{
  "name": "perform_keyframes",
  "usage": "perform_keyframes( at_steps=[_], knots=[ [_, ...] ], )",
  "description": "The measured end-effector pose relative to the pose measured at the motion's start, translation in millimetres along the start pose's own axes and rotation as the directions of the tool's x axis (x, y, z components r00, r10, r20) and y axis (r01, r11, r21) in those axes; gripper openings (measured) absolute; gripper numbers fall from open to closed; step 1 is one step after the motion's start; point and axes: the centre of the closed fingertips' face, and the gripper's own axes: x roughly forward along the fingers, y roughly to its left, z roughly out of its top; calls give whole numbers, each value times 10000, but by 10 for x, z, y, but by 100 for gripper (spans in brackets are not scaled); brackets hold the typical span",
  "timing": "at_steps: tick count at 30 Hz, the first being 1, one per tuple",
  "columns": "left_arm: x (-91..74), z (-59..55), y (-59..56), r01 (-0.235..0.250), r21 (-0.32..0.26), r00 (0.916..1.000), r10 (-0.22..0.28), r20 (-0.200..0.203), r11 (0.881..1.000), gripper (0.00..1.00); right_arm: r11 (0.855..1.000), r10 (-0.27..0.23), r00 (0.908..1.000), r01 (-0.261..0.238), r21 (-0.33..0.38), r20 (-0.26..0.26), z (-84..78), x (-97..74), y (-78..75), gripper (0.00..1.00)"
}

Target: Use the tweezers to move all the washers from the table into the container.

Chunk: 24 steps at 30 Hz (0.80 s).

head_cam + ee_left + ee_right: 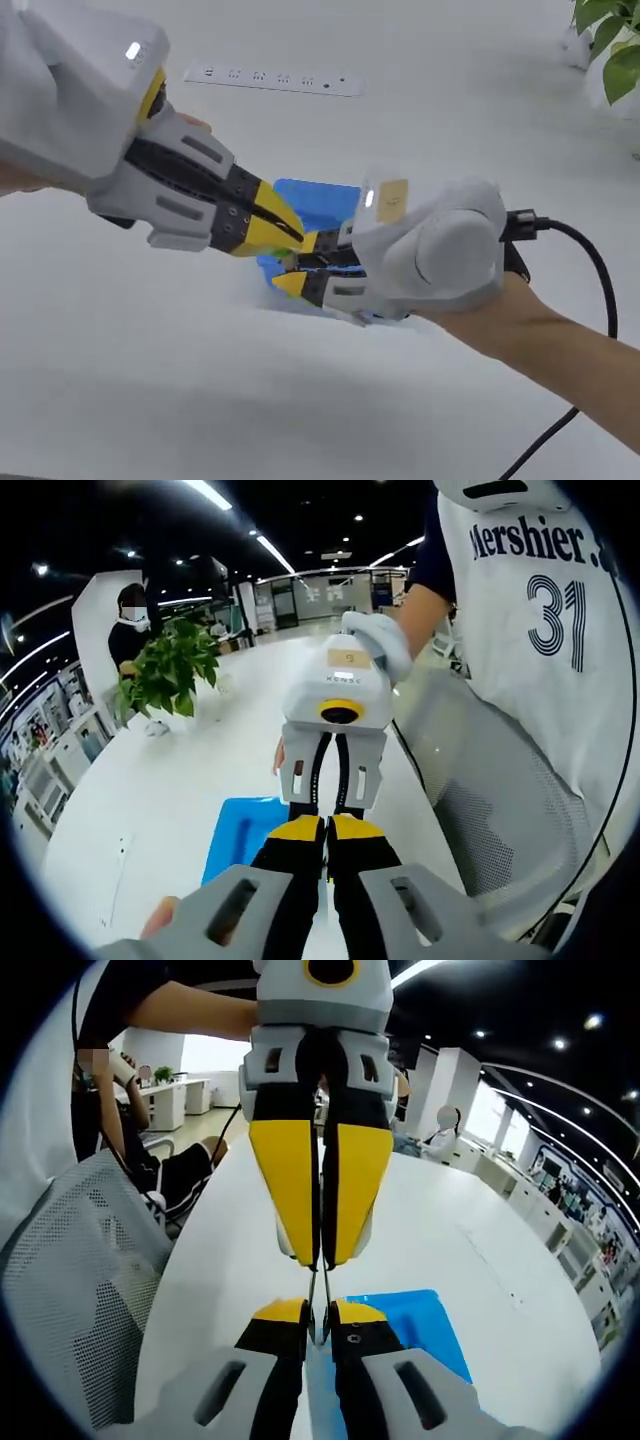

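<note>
White-and-yellow left gripper [293,233] and right gripper [288,277] meet at frame centre, both pinched shut on slim metal tweezers [318,1305] over the blue plastic container [320,200]. Washer moving looks not yet begun.

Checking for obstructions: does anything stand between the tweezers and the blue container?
Nothing visible does. The left tool and right tool meet tip to tip over the blue container, tweezers between their tips.

— Entry one: container [318,200]?
— On table [150,380], below left gripper [319,1258] and right gripper [318,1312], tip to tip, tweezers [318,1295] between.
— Entry two: power strip [272,80]?
— Well behind container. Plant [610,50]: far right.
</note>
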Motion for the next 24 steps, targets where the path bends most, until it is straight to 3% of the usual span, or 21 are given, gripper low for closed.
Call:
perform_keyframes(
  at_steps=[4, 10, 16, 24],
  knots=[
    [-14, 89, 166, -8, 287, 10000, 7, 34, 9996, 5, 9994, -343, 9994, 343, -24, 88, 36, -52, -179, 10],
    [36, 107, 364, -27, 704, 10000, 28, -12, 9975, 5, 9973, -734, 9973, 733, 51, 91, 1, -66, -412, 10],
    [157, 32, 512, -19, 611, 10000, 19, -12, 9981, 5, 9965, -816, 9965, 820, 160, -198, -156, -38, -558, 10],
    [332, -152, 594, 185, 458, 9997, -176, -193, 9988, 5, 9973, -667, 9957, 686, 275, -641, -400, 63, -621, 10]
  ],
)
